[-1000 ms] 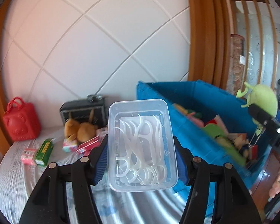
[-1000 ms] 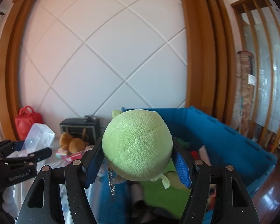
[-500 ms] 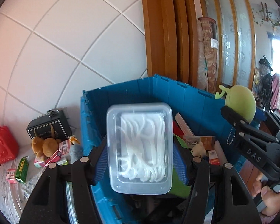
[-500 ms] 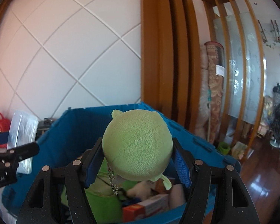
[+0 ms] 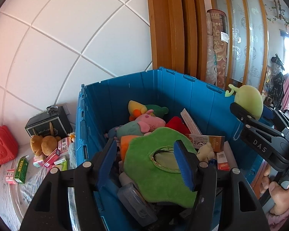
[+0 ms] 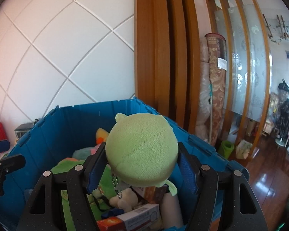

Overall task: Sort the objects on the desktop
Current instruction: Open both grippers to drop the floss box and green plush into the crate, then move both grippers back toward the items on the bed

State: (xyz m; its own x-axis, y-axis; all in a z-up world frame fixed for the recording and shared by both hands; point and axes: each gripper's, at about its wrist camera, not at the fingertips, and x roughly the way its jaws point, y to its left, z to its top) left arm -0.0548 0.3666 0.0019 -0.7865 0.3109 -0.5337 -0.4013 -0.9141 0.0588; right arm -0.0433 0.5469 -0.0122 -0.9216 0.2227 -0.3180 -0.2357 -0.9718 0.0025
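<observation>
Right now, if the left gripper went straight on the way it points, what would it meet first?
Most likely the green plush piece lying on top of the pile in the blue crate: it sits between the left gripper fingers' line, below them. Depth is uncertain.

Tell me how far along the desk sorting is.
Done: the blue bin holds many toys; the left gripper is empty above it. In hand: the right gripper, jaws opening, has the green plush over the bin. Left: the brown plush and small boxes on the table.
</observation>
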